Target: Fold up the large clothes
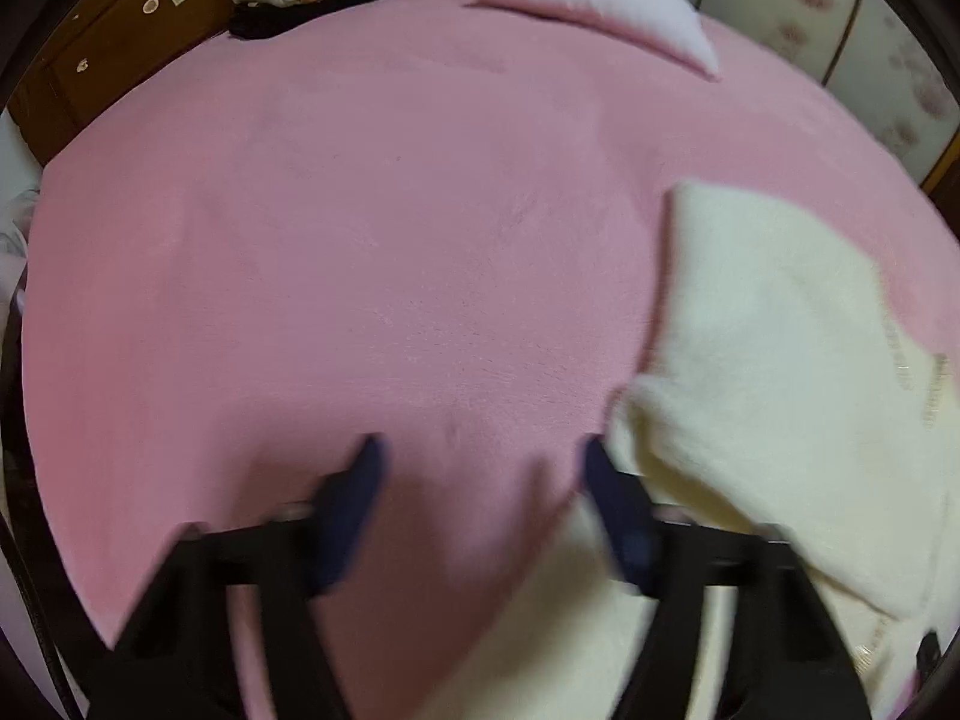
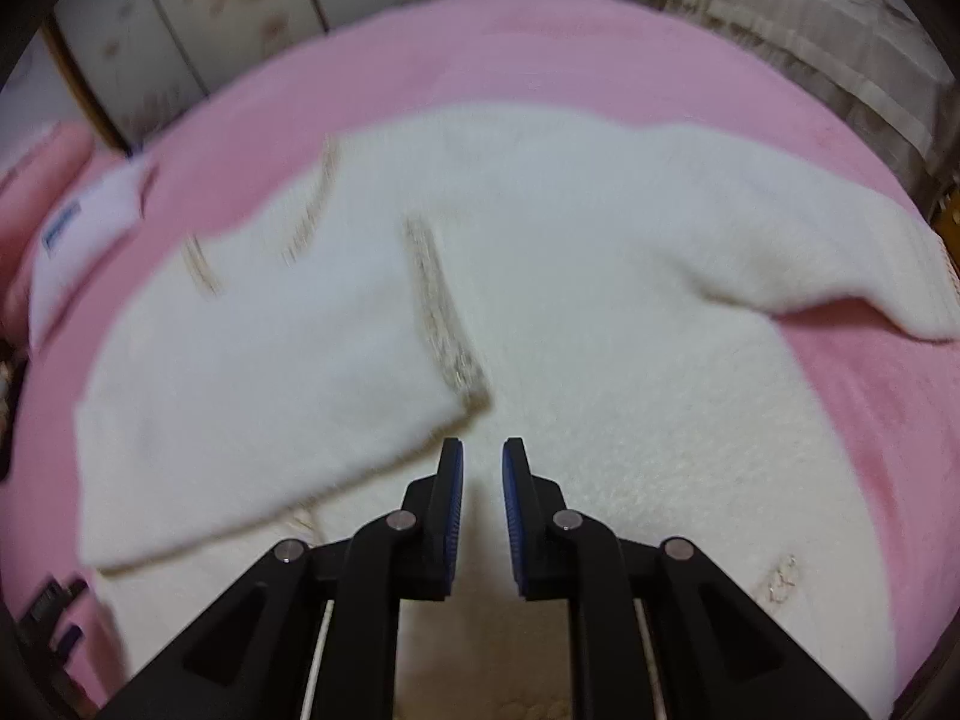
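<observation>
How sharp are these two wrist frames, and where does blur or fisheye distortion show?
Left wrist view: left gripper smeared by motion blur, cream sweater soft-edged, pink bedspread bulged by the fisheye. Right wrist view: right gripper crisp, the sweater's folded sleeve and trim blurred; dark corner vignetting in both.

The cream sweater [image 1: 780, 360] runs off the left-wrist frame's right edge, its trim motion-blurred.

One cream sweater [image 2: 540, 312], one pink bed [image 1: 360, 240], one white pillow [image 1: 600, 6], two tongs: left [image 1: 483, 456], right [image 2: 483, 456].
</observation>
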`<state>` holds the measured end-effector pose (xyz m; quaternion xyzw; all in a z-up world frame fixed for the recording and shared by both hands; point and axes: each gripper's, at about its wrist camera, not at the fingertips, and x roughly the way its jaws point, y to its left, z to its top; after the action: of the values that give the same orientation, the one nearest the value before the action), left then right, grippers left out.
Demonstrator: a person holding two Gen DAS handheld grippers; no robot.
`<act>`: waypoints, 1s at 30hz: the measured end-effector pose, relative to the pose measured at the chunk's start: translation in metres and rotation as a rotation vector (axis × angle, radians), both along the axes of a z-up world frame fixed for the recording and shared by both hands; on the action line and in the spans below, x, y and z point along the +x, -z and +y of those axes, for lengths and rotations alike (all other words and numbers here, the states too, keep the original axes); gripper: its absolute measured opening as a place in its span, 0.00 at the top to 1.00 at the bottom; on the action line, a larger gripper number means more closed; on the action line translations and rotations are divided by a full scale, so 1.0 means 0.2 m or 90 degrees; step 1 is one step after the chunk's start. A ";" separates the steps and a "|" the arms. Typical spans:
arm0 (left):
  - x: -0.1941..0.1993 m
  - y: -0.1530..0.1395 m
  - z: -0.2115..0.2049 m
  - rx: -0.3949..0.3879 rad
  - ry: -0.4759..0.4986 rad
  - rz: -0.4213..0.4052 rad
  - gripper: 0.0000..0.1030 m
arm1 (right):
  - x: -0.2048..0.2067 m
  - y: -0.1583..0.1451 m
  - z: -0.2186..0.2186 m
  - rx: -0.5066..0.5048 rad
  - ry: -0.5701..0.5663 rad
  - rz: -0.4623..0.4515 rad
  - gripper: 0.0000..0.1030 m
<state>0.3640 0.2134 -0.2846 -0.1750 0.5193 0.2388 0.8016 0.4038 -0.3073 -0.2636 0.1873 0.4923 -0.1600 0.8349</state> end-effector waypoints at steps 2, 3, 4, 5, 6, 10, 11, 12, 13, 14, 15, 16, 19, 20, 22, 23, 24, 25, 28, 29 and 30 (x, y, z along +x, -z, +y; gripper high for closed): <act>-0.03 -0.09 -0.03 -0.047 0.047 -0.025 0.68 | -0.01 -0.09 0.03 0.053 -0.033 -0.069 0.87; -0.02 -0.12 -0.06 -0.081 0.081 -0.038 0.70 | 0.00 -0.12 0.07 0.099 -0.072 -0.104 0.87; 0.02 -0.13 -0.13 -0.123 0.130 -0.045 0.74 | 0.03 -0.13 0.12 0.148 -0.115 -0.126 0.87; 0.06 -0.13 -0.19 -0.147 0.168 -0.043 0.81 | 0.05 -0.12 0.17 0.181 -0.145 -0.134 0.88; 0.12 -0.12 -0.27 -0.162 0.204 -0.037 0.82 | 0.10 -0.09 0.25 0.235 -0.186 -0.134 0.88; 0.38 0.07 -0.54 -0.130 0.275 0.048 0.82 | 0.31 0.14 0.56 0.384 -0.278 -0.064 0.93; 0.44 0.16 -0.58 -0.083 0.263 0.105 0.85 | 0.34 0.21 0.62 0.400 -0.291 -0.039 0.94; 0.45 0.23 -0.59 -0.045 0.242 0.147 0.85 | 0.36 0.28 0.65 0.402 -0.297 -0.016 0.94; 0.45 0.28 -0.58 -0.029 0.210 0.167 0.85 | 0.39 0.32 0.67 0.382 -0.292 0.006 0.95; 0.45 0.29 -0.56 -0.040 0.193 0.160 0.88 | 0.37 0.36 0.64 0.359 -0.278 0.019 1.00; 0.45 0.29 -0.55 -0.040 0.172 0.161 0.91 | 0.41 0.41 0.58 0.362 -0.252 0.027 1.00; 0.44 0.29 -0.55 -0.022 0.161 0.168 0.94 | 0.40 0.44 0.47 0.400 -0.208 0.014 1.00; 0.40 0.29 -0.52 -0.011 0.137 0.162 0.98 | 0.29 0.44 0.07 0.384 -0.040 -0.027 1.00; 0.42 0.31 -0.55 -0.010 0.132 0.168 0.98 | 0.24 0.42 -0.03 0.351 0.002 -0.030 1.00; 0.42 0.31 -0.60 0.013 0.134 0.184 0.98 | 0.15 0.35 -0.20 0.265 0.051 -0.020 1.00; 0.42 0.31 -0.63 0.028 0.129 0.186 0.98 | 0.12 0.31 -0.26 0.244 0.061 -0.023 1.00; 0.41 0.28 -0.64 0.035 0.122 0.172 0.98 | 0.12 0.27 -0.28 0.229 0.064 -0.025 1.00; 0.40 0.25 -0.65 0.026 0.121 0.155 0.98 | 0.12 0.21 -0.27 0.212 0.056 -0.034 1.00; 0.41 0.16 -0.77 -0.014 0.179 0.070 0.98 | 0.19 0.04 -0.15 0.199 -0.020 -0.110 1.00; 0.44 0.14 -0.82 -0.024 0.201 0.061 0.98 | 0.24 0.00 -0.06 0.224 -0.055 -0.130 1.00; 0.50 0.15 -0.89 -0.057 0.237 0.052 0.98 | 0.31 -0.02 0.05 0.257 -0.094 -0.136 1.00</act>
<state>0.4633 0.0352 -0.3137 -0.1017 0.5849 0.0699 0.8017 0.4660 -0.2975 -0.2588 0.3298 0.4355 0.0239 0.8373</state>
